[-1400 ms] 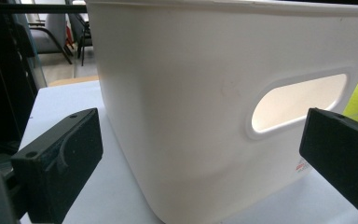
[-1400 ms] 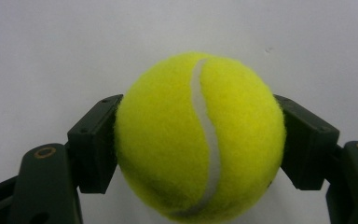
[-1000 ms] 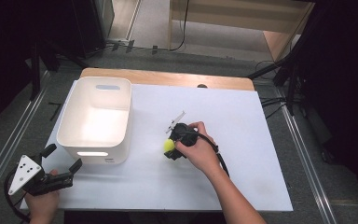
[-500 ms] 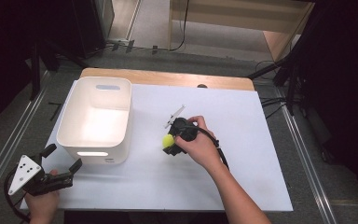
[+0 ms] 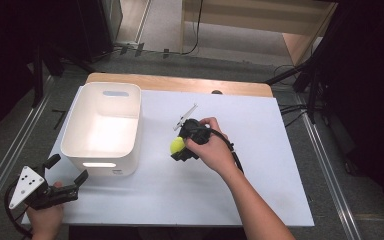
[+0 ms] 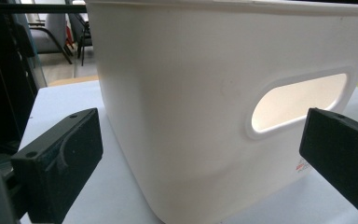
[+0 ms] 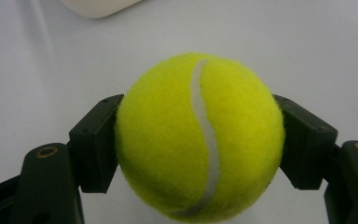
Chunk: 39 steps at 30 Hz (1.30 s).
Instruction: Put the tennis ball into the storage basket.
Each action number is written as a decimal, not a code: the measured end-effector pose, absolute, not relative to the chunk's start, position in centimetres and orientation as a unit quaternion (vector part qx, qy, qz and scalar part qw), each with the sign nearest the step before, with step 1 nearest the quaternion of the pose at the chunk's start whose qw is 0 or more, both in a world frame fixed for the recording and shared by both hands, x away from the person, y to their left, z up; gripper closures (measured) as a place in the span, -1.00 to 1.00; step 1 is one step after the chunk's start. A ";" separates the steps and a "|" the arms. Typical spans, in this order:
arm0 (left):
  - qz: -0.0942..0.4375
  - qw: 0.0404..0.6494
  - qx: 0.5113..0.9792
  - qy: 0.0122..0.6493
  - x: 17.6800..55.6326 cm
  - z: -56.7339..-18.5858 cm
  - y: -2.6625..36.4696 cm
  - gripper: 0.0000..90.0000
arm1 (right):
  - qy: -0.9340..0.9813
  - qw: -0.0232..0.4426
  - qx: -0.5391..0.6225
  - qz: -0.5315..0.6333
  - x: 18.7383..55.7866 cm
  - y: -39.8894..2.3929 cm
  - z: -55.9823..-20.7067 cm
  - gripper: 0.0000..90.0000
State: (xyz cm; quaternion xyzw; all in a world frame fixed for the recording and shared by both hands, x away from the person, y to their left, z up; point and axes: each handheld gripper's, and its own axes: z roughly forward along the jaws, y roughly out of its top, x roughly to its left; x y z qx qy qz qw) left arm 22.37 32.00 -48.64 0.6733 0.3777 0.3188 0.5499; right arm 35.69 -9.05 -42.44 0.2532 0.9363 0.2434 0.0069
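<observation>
High view, white bin (image 5: 130, 107) empty, right claw (image 5: 176, 146) clamping tennis ball (image 5: 177, 145), left claw (image 5: 69, 175) agape.

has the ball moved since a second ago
Yes. The ball, clamped in the right gripper, has shifted slightly away from the bin, towards the table's far edge.
</observation>
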 end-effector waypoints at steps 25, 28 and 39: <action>0.318 0.551 0.673 0.377 22.4 -48.6 32.0 -1.00 | 0.941 0.002 0.230 0.249 36.9 -7.5 -39.9 -0.47; 0.318 0.551 0.673 0.377 22.4 -48.7 32.0 -1.00 | 0.941 0.002 0.227 0.250 37.0 -7.4 -39.7 -0.47; 0.317 0.552 0.672 0.378 22.4 -48.6 32.0 -1.00 | 0.942 -0.001 0.218 0.257 37.5 -6.8 -39.0 -0.47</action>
